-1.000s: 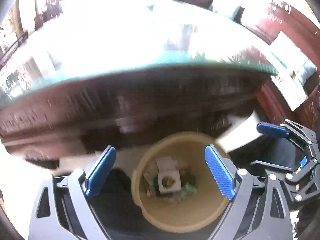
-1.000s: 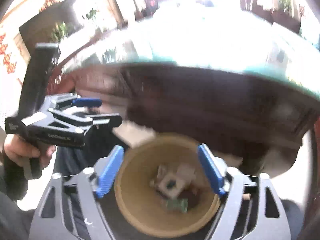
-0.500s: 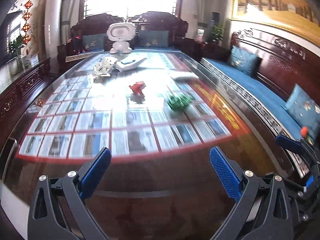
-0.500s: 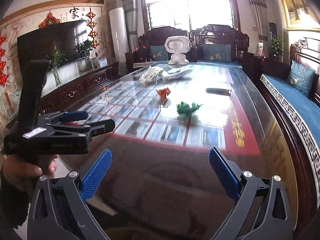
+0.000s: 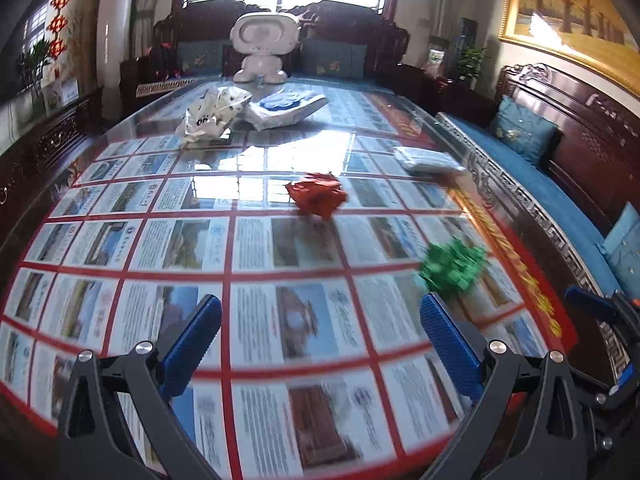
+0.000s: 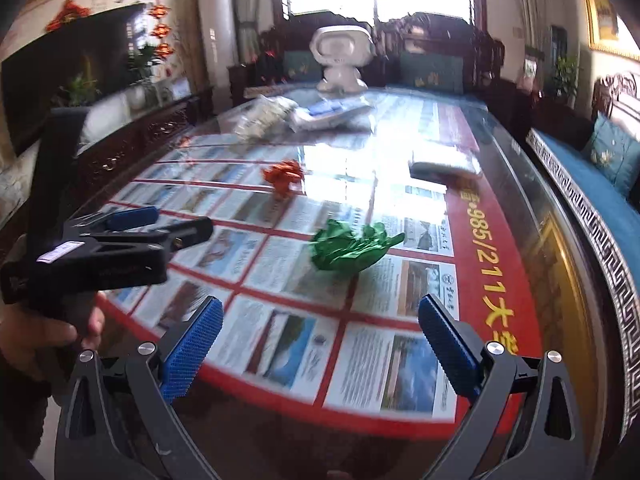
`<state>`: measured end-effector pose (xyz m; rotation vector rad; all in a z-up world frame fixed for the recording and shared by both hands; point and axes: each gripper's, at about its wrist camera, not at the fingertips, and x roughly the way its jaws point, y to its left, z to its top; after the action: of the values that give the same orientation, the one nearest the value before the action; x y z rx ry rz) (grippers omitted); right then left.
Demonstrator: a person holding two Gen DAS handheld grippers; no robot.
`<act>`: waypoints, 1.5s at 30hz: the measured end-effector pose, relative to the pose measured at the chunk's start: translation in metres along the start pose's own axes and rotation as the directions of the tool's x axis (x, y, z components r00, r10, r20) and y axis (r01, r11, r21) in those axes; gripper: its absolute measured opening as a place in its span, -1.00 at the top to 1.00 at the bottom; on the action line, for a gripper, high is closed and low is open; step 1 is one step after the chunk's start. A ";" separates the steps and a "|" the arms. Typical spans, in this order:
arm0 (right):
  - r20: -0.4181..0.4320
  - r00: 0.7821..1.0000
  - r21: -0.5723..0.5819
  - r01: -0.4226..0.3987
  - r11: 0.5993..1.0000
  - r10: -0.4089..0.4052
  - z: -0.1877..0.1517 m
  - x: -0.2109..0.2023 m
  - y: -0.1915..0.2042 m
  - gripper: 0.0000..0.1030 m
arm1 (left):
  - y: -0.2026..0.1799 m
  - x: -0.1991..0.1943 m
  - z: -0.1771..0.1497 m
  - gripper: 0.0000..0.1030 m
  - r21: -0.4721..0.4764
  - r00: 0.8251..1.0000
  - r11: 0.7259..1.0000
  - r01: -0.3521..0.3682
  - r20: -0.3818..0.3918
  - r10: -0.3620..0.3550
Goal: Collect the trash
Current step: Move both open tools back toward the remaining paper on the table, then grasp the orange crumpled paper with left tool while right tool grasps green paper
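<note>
A crumpled green paper (image 5: 454,266) lies on the glass table (image 5: 120,248), just beyond my left gripper's right finger; it also shows in the right wrist view (image 6: 352,245), ahead of centre. A crumpled red paper (image 5: 318,196) lies farther back, also in the right wrist view (image 6: 283,174). My left gripper (image 5: 320,344) is open and empty above the near part of the table; it appears from the side in the right wrist view (image 6: 144,224). My right gripper (image 6: 318,344) is open and empty near the table's front edge. The bin is out of view.
At the far end stand a white robot figure (image 5: 264,46), a white printed bag (image 5: 212,114) and a white-and-blue packet (image 5: 286,108). A flat wrapped pack (image 5: 426,158) lies at the right side. Blue-cushioned wooden benches (image 5: 540,184) line the right.
Both grippers have swung up from over the bin onto the table and moved forward. The green and red papers are now closer. Both stay open.
</note>
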<state>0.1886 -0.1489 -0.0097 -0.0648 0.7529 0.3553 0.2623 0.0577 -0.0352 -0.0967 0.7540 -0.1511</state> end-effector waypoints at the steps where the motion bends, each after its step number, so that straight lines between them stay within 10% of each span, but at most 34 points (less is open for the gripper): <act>1: -0.014 1.000 0.009 -0.003 1.000 0.004 0.004 0.010 -0.005 -0.83 | 0.003 0.009 0.005 -0.92 -0.009 1.000 1.000 0.002 -0.005 -0.002; 16: -0.167 0.985 0.012 0.036 0.999 -0.034 0.046 0.104 -0.021 -0.81 | 0.012 0.069 0.035 -0.92 0.003 0.997 1.000 -0.022 -0.075 0.022; 24: -0.214 0.977 0.007 0.021 1.000 -0.018 0.045 0.114 -0.027 0.19 | 0.011 0.078 0.038 -0.92 0.024 0.996 0.999 -0.032 -0.083 0.034; 39: -0.181 0.981 0.044 -0.067 0.997 0.074 0.041 0.104 -0.037 0.32 | -0.003 0.130 0.087 -0.92 0.048 0.997 0.999 -0.014 -0.070 0.017; 40: -0.180 0.981 0.043 -0.070 0.997 0.077 0.041 0.104 -0.038 0.32 | -0.003 0.136 0.089 -0.89 0.048 0.997 0.999 -0.017 -0.081 0.020; 43: -0.183 0.979 0.040 -0.087 0.995 0.093 0.040 0.103 -0.037 0.32 | -0.006 0.148 0.089 0.03 0.060 0.992 0.998 -0.017 -0.121 0.024; 45: -0.181 0.979 0.036 -0.091 0.995 0.096 0.040 0.102 -0.035 0.32 | -0.008 0.151 0.088 0.07 0.065 0.990 0.998 -0.012 -0.137 0.020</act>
<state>0.2948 -0.1451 -0.0523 -0.0362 0.9448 0.4325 0.4303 0.0267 -0.0717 -0.0192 0.8870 -0.1678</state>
